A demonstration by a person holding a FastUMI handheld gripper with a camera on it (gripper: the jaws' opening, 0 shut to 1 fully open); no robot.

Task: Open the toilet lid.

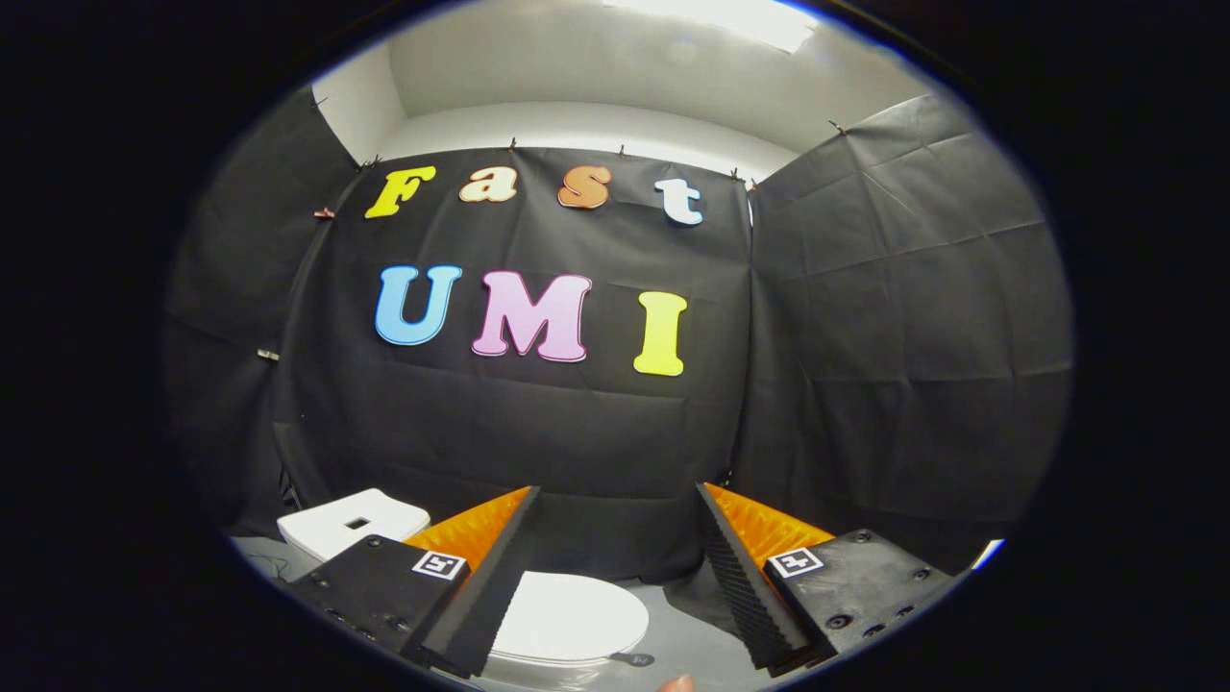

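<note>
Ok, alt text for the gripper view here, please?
The gripper is open and holds nothing, high above a white toilet whose lid lies shut between and below its fingers. The white tank sits left of the lid, against the black cloth wall.

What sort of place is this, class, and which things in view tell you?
Likely a mock bathroom in a cloth-walled booth: a white toilet, lid shut, its tank beyond, black cloth wall behind. The gripper hovers, jaws open.
</note>
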